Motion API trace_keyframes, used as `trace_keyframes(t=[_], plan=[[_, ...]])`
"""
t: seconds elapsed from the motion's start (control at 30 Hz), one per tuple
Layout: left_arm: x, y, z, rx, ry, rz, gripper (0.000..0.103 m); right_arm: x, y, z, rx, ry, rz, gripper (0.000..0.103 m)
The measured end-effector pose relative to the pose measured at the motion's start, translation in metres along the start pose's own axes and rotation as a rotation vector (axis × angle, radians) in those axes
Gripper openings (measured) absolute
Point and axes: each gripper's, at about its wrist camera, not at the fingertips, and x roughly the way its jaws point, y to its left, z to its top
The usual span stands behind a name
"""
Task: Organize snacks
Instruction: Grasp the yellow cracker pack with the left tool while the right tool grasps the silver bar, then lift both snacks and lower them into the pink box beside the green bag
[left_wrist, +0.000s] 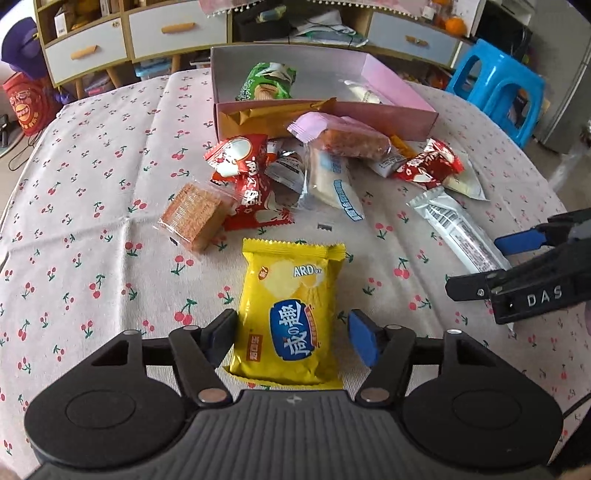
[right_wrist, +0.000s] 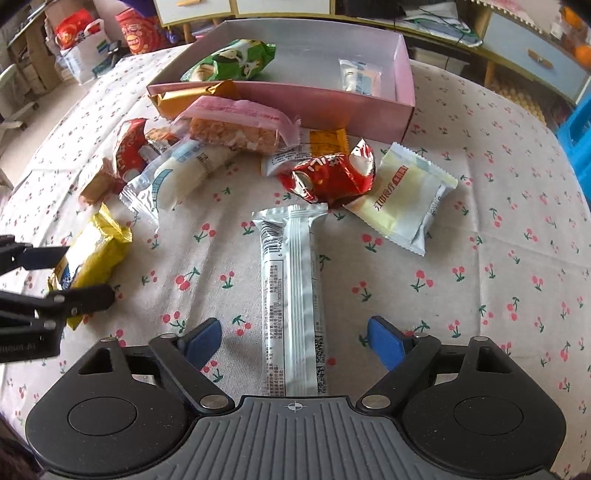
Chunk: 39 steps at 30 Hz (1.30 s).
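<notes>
Snacks crowd pink box; both jaws released, straddling packets.

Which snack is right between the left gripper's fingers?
The yellow cracker packet. It lies alone on the tablecloth between the left gripper's open fingers, untouched. The other loose snacks sit farther off, piled near the pink box.

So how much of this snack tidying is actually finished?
Barely begun. Done: the pink box holds only a green packet and a small pale one. In hand: the open left gripper straddles the yellow packet, the open right gripper the silver bar. Left: the pile on the tablecloth.
</notes>
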Motion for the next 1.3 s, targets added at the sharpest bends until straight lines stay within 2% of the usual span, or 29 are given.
trace_keyframes(t=[0.07,0.2,0.33,0.4,0.73,1.3], plan=[[0.0,-0.001,0.0,0.004,-0.001,0.004,0.058,-0.001,0.001,0.0,-0.012,-0.01,-0.012,0.076],[0.0,-0.004,0.0,0.028,0.005,0.021,0.051,-0.004,0.0,0.001,-0.012,-0.02,-0.005,0.055],[-0.001,-0.005,0.001,0.029,0.009,0.016,0.05,-0.007,0.001,0.002,-0.015,-0.025,0.0,0.034],[-0.001,-0.004,0.001,0.02,0.013,0.009,0.049,-0.008,0.002,0.002,-0.016,-0.023,0.004,0.03],[-0.008,0.0,0.004,-0.037,0.03,-0.029,0.048,-0.016,-0.001,0.003,0.028,-0.024,0.055,0.03],[-0.032,0.0,0.018,-0.084,-0.019,-0.082,0.048,-0.05,-0.006,0.017,0.103,-0.077,0.176,0.03]])
